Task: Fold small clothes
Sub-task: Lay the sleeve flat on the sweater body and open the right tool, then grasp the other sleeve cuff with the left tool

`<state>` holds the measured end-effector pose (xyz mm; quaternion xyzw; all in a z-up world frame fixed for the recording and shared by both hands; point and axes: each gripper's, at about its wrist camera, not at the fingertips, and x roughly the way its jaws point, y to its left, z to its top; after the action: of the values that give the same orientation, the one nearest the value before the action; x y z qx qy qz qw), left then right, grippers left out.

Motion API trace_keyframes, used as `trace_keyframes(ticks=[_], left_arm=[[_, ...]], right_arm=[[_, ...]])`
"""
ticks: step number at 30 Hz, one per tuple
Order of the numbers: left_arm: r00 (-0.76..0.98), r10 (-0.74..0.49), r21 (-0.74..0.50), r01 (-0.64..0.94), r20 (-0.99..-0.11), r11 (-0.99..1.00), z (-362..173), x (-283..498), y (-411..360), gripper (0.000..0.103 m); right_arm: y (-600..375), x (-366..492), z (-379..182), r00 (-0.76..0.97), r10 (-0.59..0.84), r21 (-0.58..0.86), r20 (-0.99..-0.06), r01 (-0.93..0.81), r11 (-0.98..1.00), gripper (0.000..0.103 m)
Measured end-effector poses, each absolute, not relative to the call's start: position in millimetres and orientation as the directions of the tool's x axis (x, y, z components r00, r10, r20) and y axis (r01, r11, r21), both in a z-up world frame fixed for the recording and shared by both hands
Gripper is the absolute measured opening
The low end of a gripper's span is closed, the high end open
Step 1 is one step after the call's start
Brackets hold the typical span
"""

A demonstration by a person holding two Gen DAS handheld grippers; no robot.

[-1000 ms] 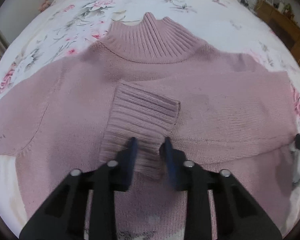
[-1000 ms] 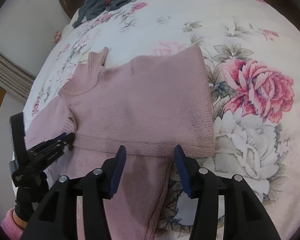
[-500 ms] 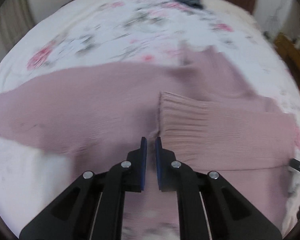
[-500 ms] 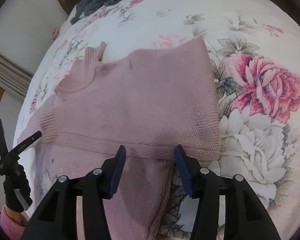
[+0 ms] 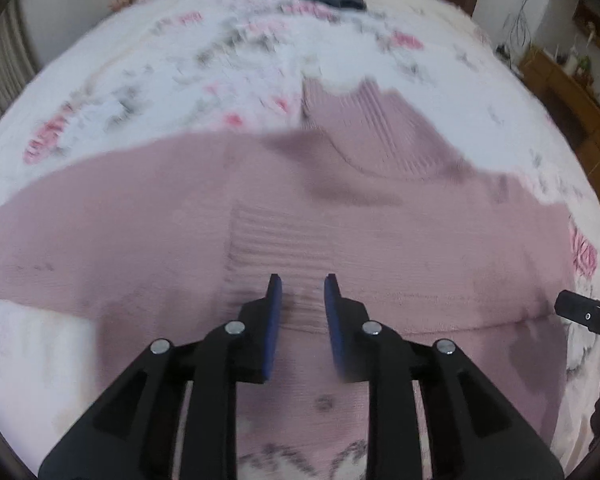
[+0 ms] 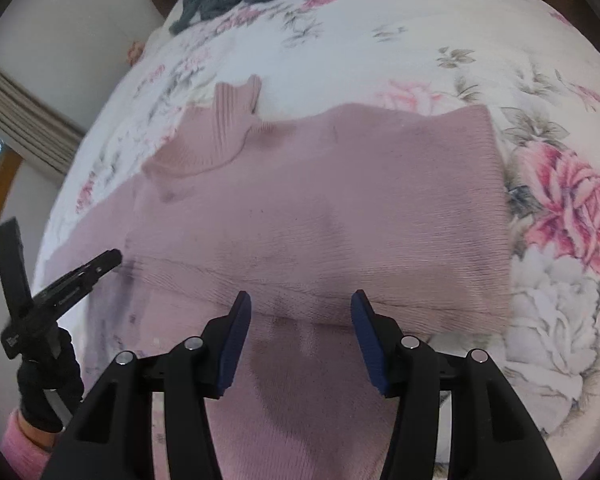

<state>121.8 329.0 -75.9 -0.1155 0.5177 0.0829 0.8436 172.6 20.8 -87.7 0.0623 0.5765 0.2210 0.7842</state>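
Jaws reopened, left gripper [image 5: 300, 284] lets ribbed cuff [image 5: 276, 248] settle across pink knitted turtleneck sweater [image 6: 320, 208]; right gripper [image 6: 300, 300] empty, spread wide; sleeve fold seemingly done.

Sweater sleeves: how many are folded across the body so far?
1. The right sleeve lies folded across the sweater body, cuff mid-chest. The left sleeve lies spread out sideways.
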Motion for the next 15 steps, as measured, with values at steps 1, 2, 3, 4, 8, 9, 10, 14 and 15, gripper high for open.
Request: trace_keyframes(ticks=[1, 2, 3, 4, 8, 9, 10, 14, 15], left_arm=[[0.424, 0.019, -0.103, -0.265, -0.905, 0.959, -87, 126, 329, 0.023], [0.399, 0.02, -0.099, -0.274, -0.917, 0.957, -98, 129, 330, 0.022], [0.385, 0.019, -0.098, -0.282, -0.923, 0.954, -105, 130, 334, 0.022], [0.378, 0.004, -0.113, -0.287, -0.926, 0.951, -114, 131, 337, 0.023], [0.384, -0.026, -0.146, -0.287, -0.923, 0.947, -119, 134, 344, 0.023], [0.379, -0.034, -0.157, -0.297, -0.925, 0.942, -119, 135, 345, 0.023], [0.376, -0.038, -0.16, -0.299, -0.926, 0.941, -119, 136, 347, 0.023], [0.388, -0.053, -0.18, -0.3, -0.92, 0.937, -109, 130, 351, 0.023], [0.405, -0.056, -0.192, -0.304, -0.913, 0.933, -101, 123, 356, 0.023]], right_arm=[[21, 173, -92, 0.23, 0.417, 0.354, -0.879, -0.271, 0.895, 0.053], [21, 174, -97, 0.222, 0.41, 0.351, -0.885, -0.263, 0.899, 0.052], [20, 176, -105, 0.215, 0.398, 0.343, -0.892, -0.251, 0.905, 0.052], [18, 177, -111, 0.207, 0.402, 0.35, -0.892, -0.245, 0.904, 0.052], [14, 181, -122, 0.191, 0.424, 0.378, -0.885, -0.234, 0.896, 0.052], [14, 181, -123, 0.19, 0.42, 0.375, -0.887, -0.233, 0.897, 0.052], [15, 181, -121, 0.189, 0.416, 0.371, -0.89, -0.233, 0.899, 0.052], [21, 176, -110, 0.192, 0.377, 0.327, -0.906, -0.245, 0.913, 0.052], [23, 174, -106, 0.198, 0.374, 0.321, -0.906, -0.252, 0.913, 0.053]])
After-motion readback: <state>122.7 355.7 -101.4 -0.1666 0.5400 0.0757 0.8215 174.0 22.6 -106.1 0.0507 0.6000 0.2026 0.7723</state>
